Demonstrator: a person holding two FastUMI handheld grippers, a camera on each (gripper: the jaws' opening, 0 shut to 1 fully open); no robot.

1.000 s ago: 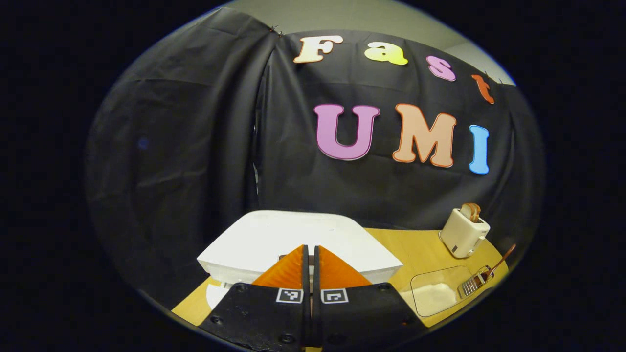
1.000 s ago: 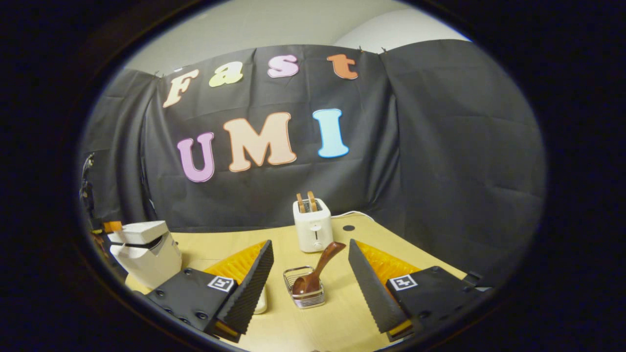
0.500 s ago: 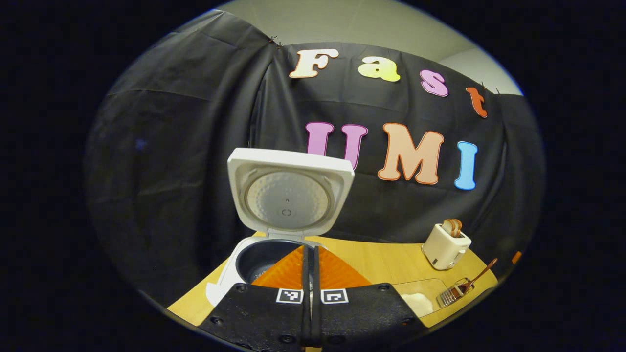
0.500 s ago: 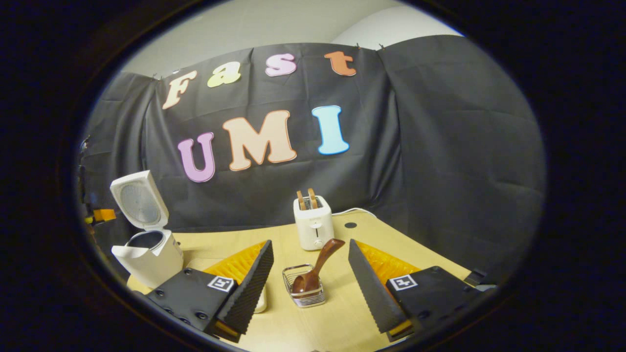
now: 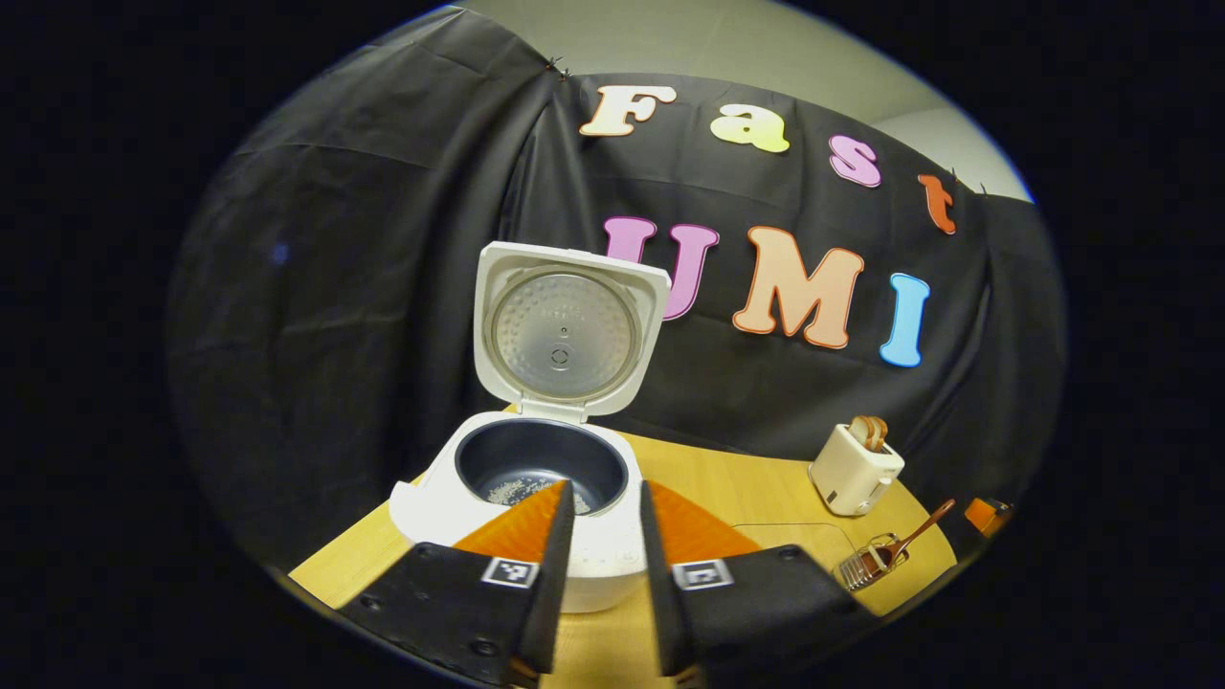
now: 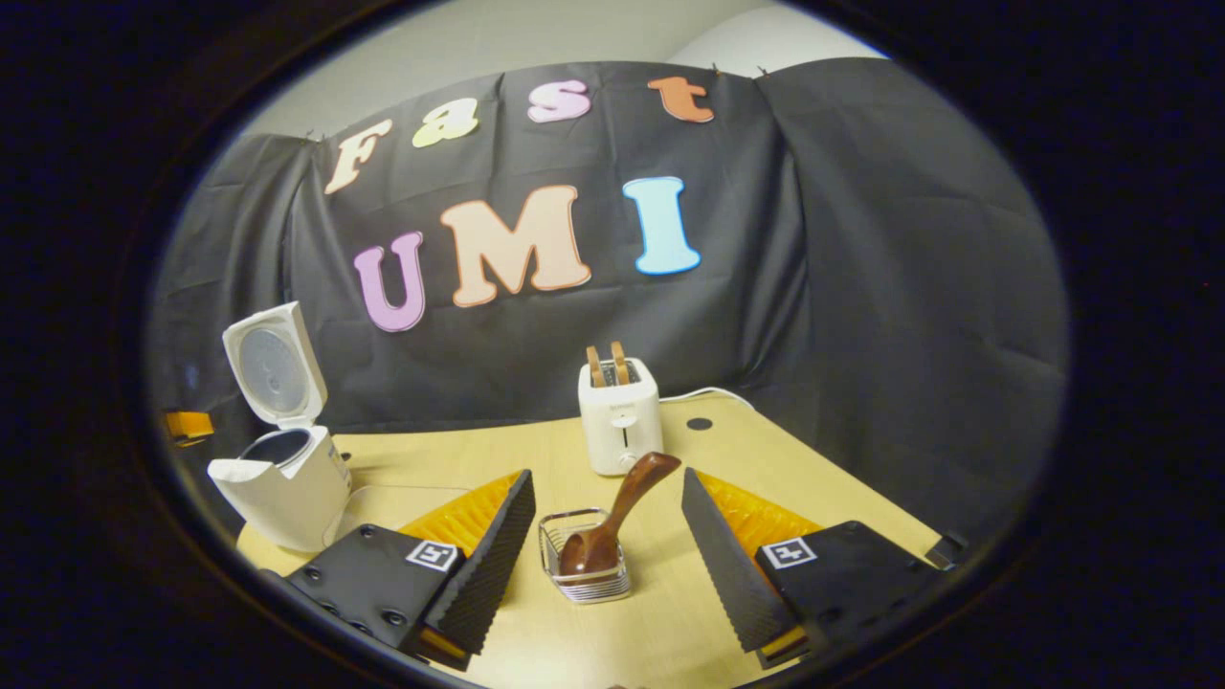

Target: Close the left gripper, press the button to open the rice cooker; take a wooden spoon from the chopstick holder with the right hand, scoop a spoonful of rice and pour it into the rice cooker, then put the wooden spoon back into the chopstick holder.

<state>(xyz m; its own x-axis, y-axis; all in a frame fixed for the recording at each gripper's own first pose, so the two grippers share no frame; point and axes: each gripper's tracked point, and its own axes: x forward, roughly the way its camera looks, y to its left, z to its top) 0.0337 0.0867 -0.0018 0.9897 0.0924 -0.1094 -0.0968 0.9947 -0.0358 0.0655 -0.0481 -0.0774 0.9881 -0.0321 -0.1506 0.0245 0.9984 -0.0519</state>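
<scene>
The wooden spoon (image 6: 612,517) is seen leaning up and rightward in the chopstick holder (image 6: 582,560), directly ahead between the spread fingers of the right gripper (image 6: 605,545), nearer than the slightly parted left gripper (image 5: 601,565).

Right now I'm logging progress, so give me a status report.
Left gripper open, before rice cooker, lid up. Right gripper open, either side of wooden spoon, untouched in chopstick holder. Nothing in the way.
</scene>
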